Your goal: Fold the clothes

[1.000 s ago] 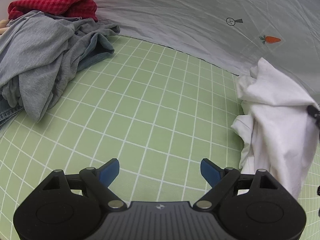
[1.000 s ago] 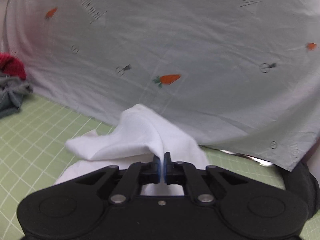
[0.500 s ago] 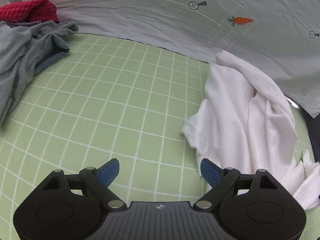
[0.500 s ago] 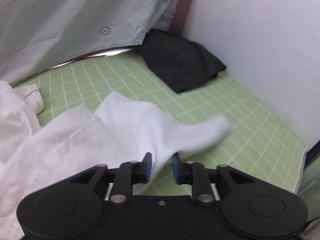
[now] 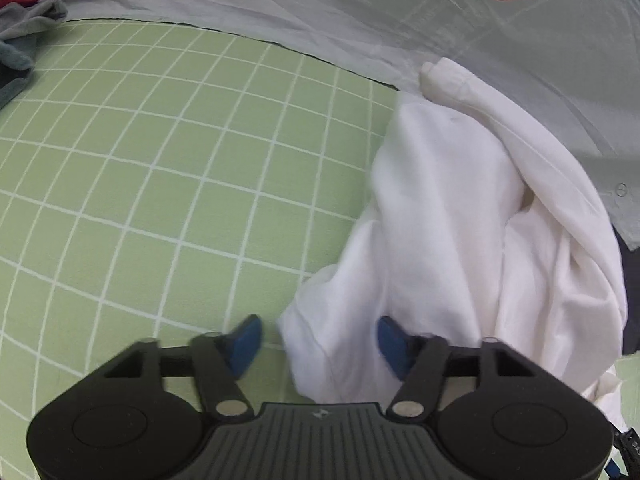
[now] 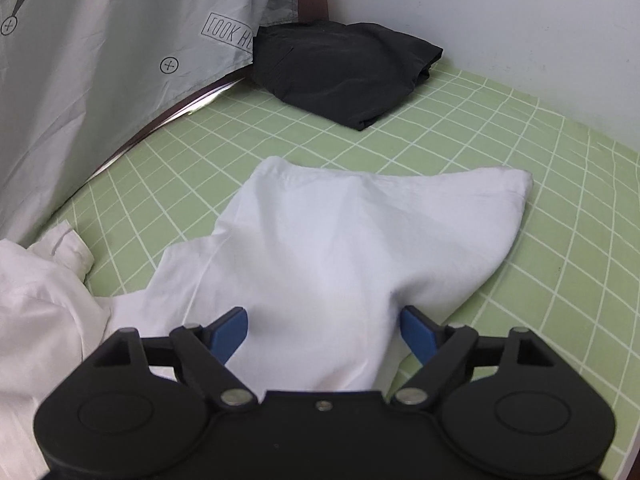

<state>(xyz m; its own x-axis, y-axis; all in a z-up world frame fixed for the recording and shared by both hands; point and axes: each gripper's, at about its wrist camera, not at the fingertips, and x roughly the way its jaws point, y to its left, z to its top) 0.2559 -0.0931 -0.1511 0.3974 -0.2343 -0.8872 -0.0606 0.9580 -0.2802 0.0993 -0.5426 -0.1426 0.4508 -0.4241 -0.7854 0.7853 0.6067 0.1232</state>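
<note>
Nearest in the left wrist view, the left gripper [image 5: 316, 336] has its jaws spread wide, and a lower corner of the white shirt [image 5: 472, 220] lies between them, not pinched; in the right wrist view the right gripper [image 6: 324, 332] is also spread wide, with a spread part of the same shirt lying between its fingers and gripped by neither. The shirt rests crumpled on the green grid mat [image 5: 160, 168], near the grey printed sheet [image 5: 360, 8]; further away a folded black garment [image 6: 344, 72] sits by the white wall [image 6: 500, 20], and a grey garment [image 5: 24, 36] lies at the far left.

I judge the step is to flatten the shirt; the left gripper should close on the hem corner only, one layer if possible, then pull outward and low.

One second ago the right fingers were shut on the cloth and held it up; half a second ago they were just parting; the left gripper was well apart from the shirt.
</note>
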